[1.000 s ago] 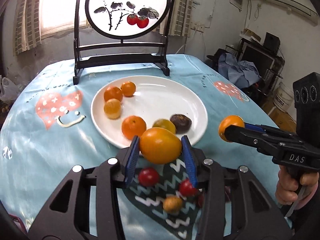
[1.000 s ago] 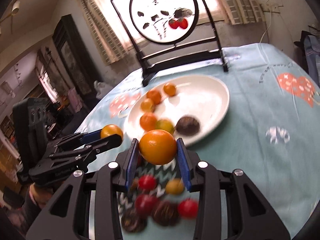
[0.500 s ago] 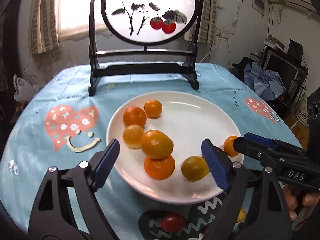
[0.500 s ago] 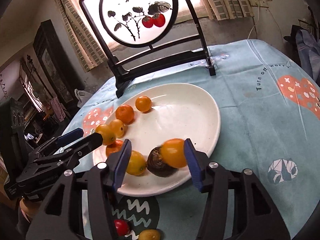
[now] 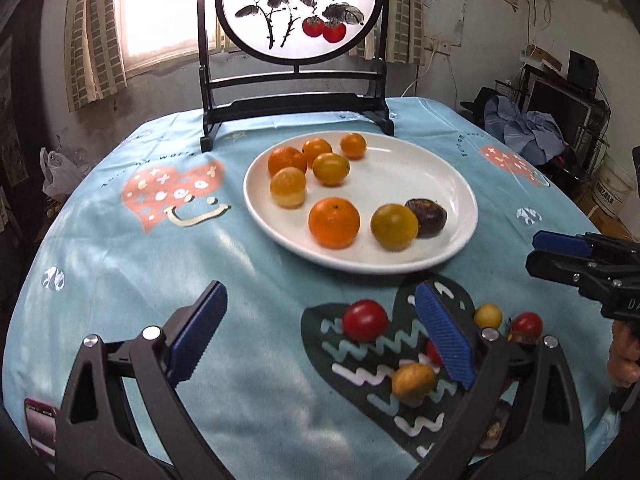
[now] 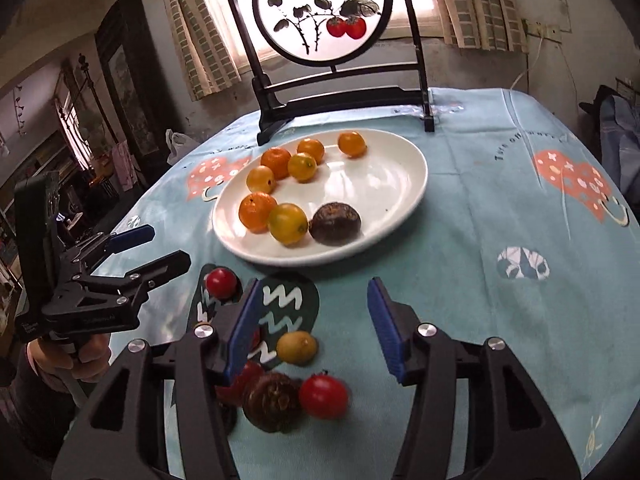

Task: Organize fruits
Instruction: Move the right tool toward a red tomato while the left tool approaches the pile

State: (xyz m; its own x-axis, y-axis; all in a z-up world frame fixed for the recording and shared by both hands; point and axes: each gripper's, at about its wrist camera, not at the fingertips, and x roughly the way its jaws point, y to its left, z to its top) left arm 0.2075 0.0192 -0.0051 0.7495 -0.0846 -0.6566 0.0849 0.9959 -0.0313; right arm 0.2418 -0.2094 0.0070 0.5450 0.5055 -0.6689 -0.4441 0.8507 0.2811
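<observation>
A white plate holds several orange and yellow fruits, among them a large orange and a yellow-green one, plus a dark brown fruit. Near me on the dark heart print lie red tomatoes, small yellow fruits and a dark brown fruit. My left gripper is open and empty above the cloth before the plate. My right gripper is open and empty over the loose fruits.
A black framed round painted screen stands behind the plate. The round table has a light blue cloth with heart prints. Clutter and a blue garment lie off to the right, dark furniture to the left.
Both grippers let their orange and yellow fruits go onto the plate, opened, and pulled back toward me. The loose fruits near the table edge are in view again.
</observation>
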